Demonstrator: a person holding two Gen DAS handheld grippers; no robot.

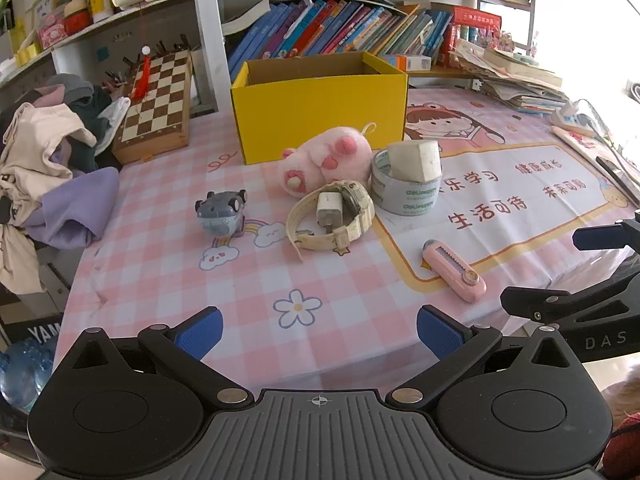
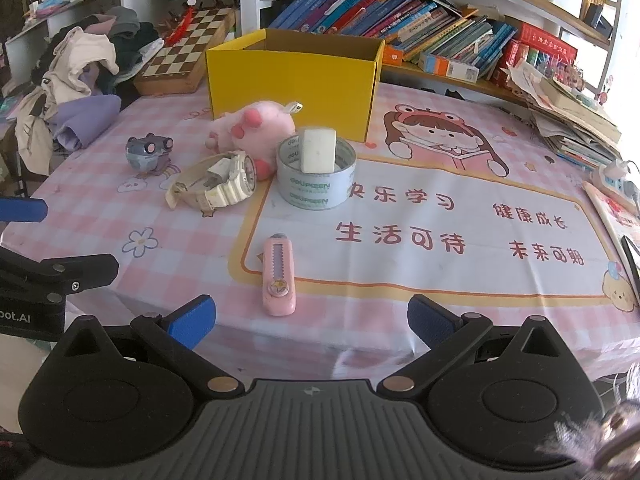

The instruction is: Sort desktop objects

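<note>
An open yellow box [image 1: 320,108] [image 2: 294,78] stands at the back of the table. In front of it lie a pink plush toy [image 1: 326,158] [image 2: 252,126], a tape roll [image 1: 404,192] [image 2: 316,178] with a white block [image 1: 416,160] [image 2: 318,150] standing in it, a cream watch [image 1: 332,216] [image 2: 218,186] looped around a white charger [image 1: 329,205], a grey toy car [image 1: 222,212] [image 2: 148,151] and a pink utility knife [image 1: 454,270] [image 2: 279,274]. My left gripper [image 1: 319,330] is open and empty at the near table edge. My right gripper [image 2: 311,320] is open and empty, just short of the knife.
A pile of clothes [image 1: 52,160] [image 2: 80,76] sits at the left, beside a chessboard [image 1: 158,100] [image 2: 186,54]. Books [image 1: 340,28] fill the shelf behind. Stacked papers [image 2: 572,120] and a power strip [image 2: 618,182] lie at the right.
</note>
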